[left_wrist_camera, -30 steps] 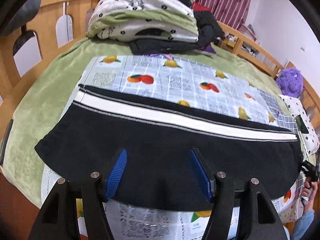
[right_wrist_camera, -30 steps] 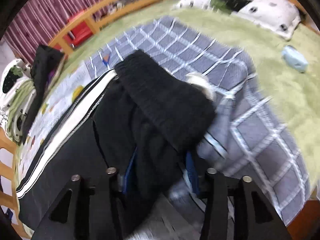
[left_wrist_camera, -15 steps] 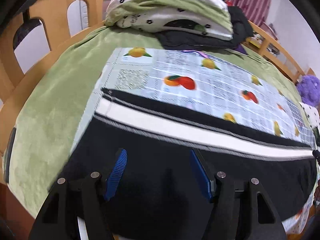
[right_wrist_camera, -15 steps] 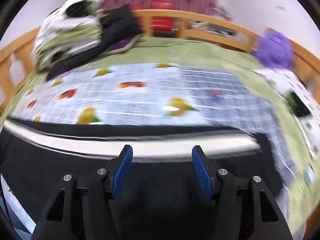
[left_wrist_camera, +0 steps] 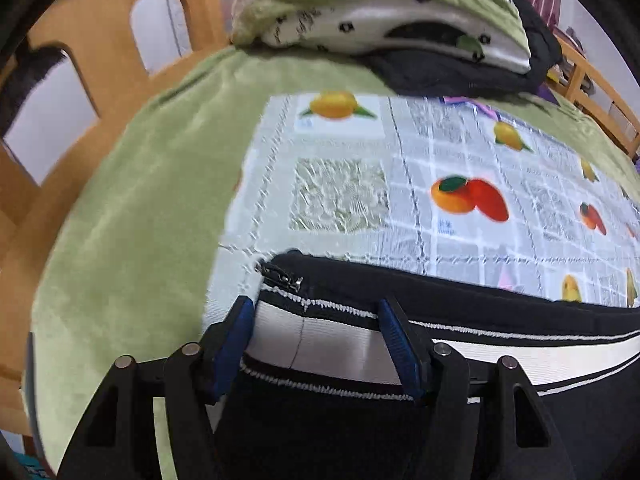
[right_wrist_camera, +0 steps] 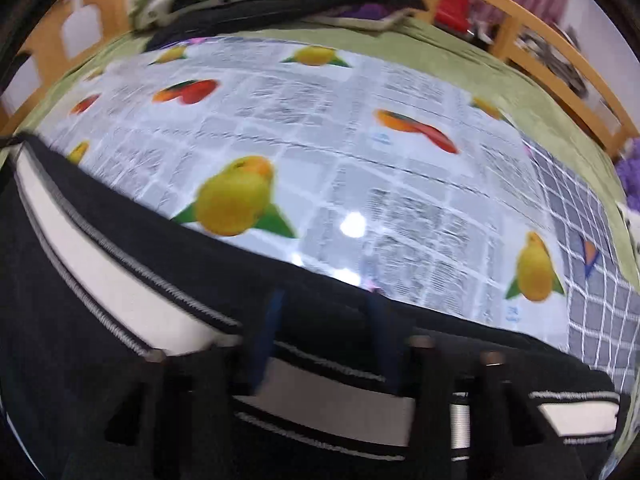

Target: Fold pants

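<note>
One pair of black pants (left_wrist_camera: 460,300) with a white stripe lies flat on the fruit mat (left_wrist_camera: 460,160), which sits on the green blanket (left_wrist_camera: 132,220) of the bed. The left gripper (left_wrist_camera: 316,312) is right over the end of the pants with the small zipper (left_wrist_camera: 282,276). Its two blue fingers (left_wrist_camera: 236,344) stand wide apart, with the white stripe between them. The right gripper (right_wrist_camera: 324,312) is over the pants (right_wrist_camera: 100,320) too, farther along the stripe. It looks blurry, but its two fingers (right_wrist_camera: 268,336) stand apart and pinch nothing. One pile of folded bedding (left_wrist_camera: 380,12) sits at the far end.
</note>
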Available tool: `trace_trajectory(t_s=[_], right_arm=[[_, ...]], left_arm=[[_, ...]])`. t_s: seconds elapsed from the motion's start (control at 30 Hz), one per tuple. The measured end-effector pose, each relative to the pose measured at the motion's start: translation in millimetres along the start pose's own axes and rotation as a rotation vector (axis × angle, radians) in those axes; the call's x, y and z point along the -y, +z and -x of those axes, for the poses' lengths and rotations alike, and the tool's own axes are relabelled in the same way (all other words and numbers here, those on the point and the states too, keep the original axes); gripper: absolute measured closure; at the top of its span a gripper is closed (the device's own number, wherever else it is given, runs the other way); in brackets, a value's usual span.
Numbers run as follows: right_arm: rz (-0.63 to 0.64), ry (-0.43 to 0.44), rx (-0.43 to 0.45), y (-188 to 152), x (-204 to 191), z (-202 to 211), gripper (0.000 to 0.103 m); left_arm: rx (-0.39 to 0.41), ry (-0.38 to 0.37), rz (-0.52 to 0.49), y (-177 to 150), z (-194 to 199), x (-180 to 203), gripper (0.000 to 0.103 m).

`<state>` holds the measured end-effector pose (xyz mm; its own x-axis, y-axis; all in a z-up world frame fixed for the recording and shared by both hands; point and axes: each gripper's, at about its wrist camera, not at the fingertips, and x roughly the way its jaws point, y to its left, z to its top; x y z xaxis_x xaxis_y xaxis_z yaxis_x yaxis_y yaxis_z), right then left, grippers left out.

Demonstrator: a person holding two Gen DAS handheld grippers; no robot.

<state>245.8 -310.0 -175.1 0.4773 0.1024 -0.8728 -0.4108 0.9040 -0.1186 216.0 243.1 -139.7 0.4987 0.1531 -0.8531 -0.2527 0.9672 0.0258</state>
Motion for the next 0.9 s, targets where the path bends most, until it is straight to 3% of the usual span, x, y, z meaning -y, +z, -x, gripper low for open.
trace_trajectory(t_s=[0.07,0.1,0.23,0.33,0.43,0.53,0.63,0.67,0.73,0.77,0.83,0.9], right_arm=[[0.048,-0.045,0.026,-0.1,-8.5,7.0,0.1],[0.048,-0.051,0.043,0.2,-8.4,11.9,0.1],[-0.058,0.006,0.157,5.3,12.6,38.8,0.101],[-0.089,-0.003,0.132,9.3,13.8,22.3,0.101],[-0.093,-0.031,0.055,6.0,6.5,-11.5,0.099],[-0.158,-0.021,0.075,4.8,11.6,-6.0,0.096],[-0.183,-0.054,0.114,-3.7,26.8,24.7,0.091],[-0.189,-0.08,0.135,-7.6,31.0,33.4,0.084],[-0.244,-0.141,0.178,-21.5,52.7,51.0,0.069],[-0.287,-0.156,0.18,-28.3,66.9,52.4,0.067],[-0.369,-0.196,0.098,-41.2,93.0,35.5,0.067],[-0.382,-0.206,0.017,-50.9,104.5,5.2,0.073]], left_arm=[[0.021,0.046,0.001,-2.4,0.6,-1.6,0.077],[0.04,0.008,0.001,-2.7,6.7,-5.4,0.081],[0.114,-0.098,0.068,2.6,27.8,-21.7,0.082],[0.119,-0.098,0.084,9.9,22.2,-22.6,0.082],[0.046,-0.061,0.089,9.7,-1.2,-19.9,0.08],[0.024,0.001,0.089,5.8,-5.8,-20.7,0.063],[0.056,0.06,0.052,4.0,15.0,-14.7,0.059],[0.085,0.069,0.025,2.9,25.6,-9.4,0.058],[0.12,0.05,-0.02,2.9,39.4,0.4,0.056],[0.133,0.022,-0.042,2.9,45.0,8.7,0.052],[0.145,-0.051,-0.074,5.5,44.9,26.5,0.049],[0.131,-0.059,-0.098,8.4,28.8,46.3,0.049]])
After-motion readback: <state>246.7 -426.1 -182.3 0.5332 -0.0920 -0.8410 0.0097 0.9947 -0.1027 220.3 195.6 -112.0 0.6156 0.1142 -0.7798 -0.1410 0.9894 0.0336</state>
